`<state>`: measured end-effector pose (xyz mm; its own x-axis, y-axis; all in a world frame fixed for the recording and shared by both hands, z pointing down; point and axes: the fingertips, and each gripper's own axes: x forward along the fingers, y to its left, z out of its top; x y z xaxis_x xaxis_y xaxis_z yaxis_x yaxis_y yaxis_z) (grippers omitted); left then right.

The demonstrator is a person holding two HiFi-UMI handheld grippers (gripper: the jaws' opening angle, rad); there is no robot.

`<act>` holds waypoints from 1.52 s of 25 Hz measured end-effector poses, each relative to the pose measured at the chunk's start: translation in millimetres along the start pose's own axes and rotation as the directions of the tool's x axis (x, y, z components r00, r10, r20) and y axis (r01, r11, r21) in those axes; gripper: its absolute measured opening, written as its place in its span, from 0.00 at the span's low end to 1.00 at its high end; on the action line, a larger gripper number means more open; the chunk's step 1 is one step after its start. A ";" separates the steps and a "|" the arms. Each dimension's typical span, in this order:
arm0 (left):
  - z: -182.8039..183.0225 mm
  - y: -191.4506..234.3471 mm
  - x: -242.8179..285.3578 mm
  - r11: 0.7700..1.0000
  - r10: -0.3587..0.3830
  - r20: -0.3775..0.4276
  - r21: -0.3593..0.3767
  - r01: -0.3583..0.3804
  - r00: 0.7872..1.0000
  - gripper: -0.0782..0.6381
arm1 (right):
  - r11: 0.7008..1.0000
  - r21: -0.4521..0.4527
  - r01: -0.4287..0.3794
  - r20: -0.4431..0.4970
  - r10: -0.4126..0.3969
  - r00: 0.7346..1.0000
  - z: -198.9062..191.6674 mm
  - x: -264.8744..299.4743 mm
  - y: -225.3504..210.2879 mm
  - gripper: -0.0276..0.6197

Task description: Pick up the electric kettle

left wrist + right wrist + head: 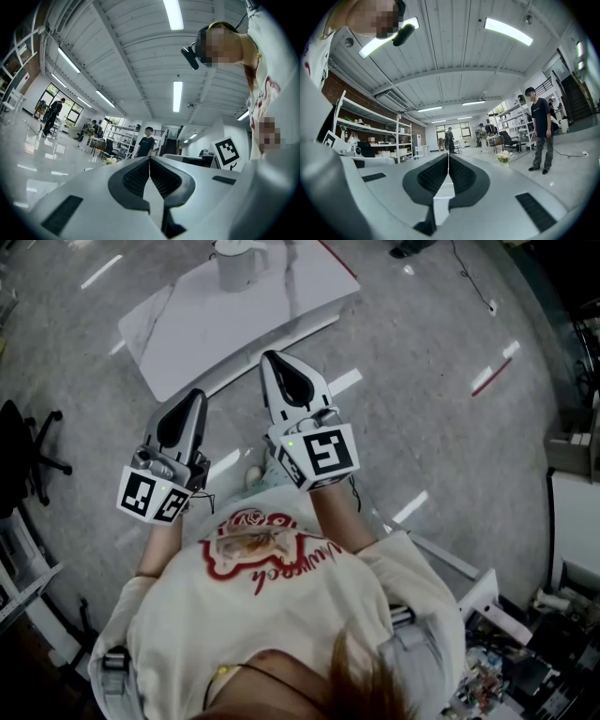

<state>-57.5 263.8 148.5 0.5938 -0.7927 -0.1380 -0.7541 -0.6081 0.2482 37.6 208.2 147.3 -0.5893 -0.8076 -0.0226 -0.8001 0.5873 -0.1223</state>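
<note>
The white electric kettle [234, 263] stands on a white marble-look table [197, 334] at the top of the head view, some way ahead of me. My left gripper [195, 396] is held out over the floor short of the table, its jaws shut with nothing between them [149, 160]. My right gripper [271, 358] reaches as far as the table's near edge, also shut and empty [448, 156]. Both point roughly level. The kettle does not show in either gripper view.
A black office chair [28, 460] stands at the left. Cluttered benches and white cabinets [562, 521] fill the right and lower right. A person in black [539, 131] stands on the glossy floor to the right; another person [147, 140] stands farther off.
</note>
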 end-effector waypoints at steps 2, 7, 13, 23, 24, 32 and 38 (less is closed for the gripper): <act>-5.0 31.4 16.6 1.000 0.002 -0.012 -0.018 -0.002 1.000 0.13 | 1.000 0.005 0.008 -0.008 -0.008 1.000 -7.2 30.5 -10.9 0.07; -11.5 89.2 65.1 1.000 0.007 -0.009 -0.026 -0.007 1.000 0.13 | 1.000 -0.017 -0.002 0.009 0.002 1.000 -12.6 97.9 -45.8 0.07; 5.4 156.7 120.8 1.000 0.024 0.011 -0.002 -0.024 1.000 0.13 | 0.999 -0.032 -0.028 0.025 0.028 0.999 -3.4 185.7 -77.5 0.07; 23.1 271.6 280.0 0.997 0.076 0.045 -0.007 -0.076 0.996 0.13 | 0.994 -0.044 -0.095 0.012 0.096 0.995 18.8 340.7 -189.7 0.07; 30.0 281.6 296.5 0.997 0.080 0.055 -0.003 -0.080 0.995 0.13 | 0.993 -0.046 -0.105 0.016 0.105 0.994 25.1 357.7 -200.2 0.07; 61.3 377.1 455.6 0.991 0.135 0.083 -0.014 -0.135 0.987 0.13 | 0.985 -0.040 -0.170 0.009 0.171 0.985 57.4 504.9 -314.3 0.07; 49.0 413.6 473.9 0.988 0.154 0.035 -0.030 -0.153 0.987 0.13 | 0.982 -0.017 -0.186 -0.021 0.185 0.982 43.8 546.9 -322.2 0.07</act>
<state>-101.7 -365.5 138.8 0.4602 -0.8780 -0.1314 -0.8274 -0.4778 0.2951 -22.0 -425.1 130.9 -0.7296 -0.6834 -0.0245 -0.6785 0.7279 -0.0989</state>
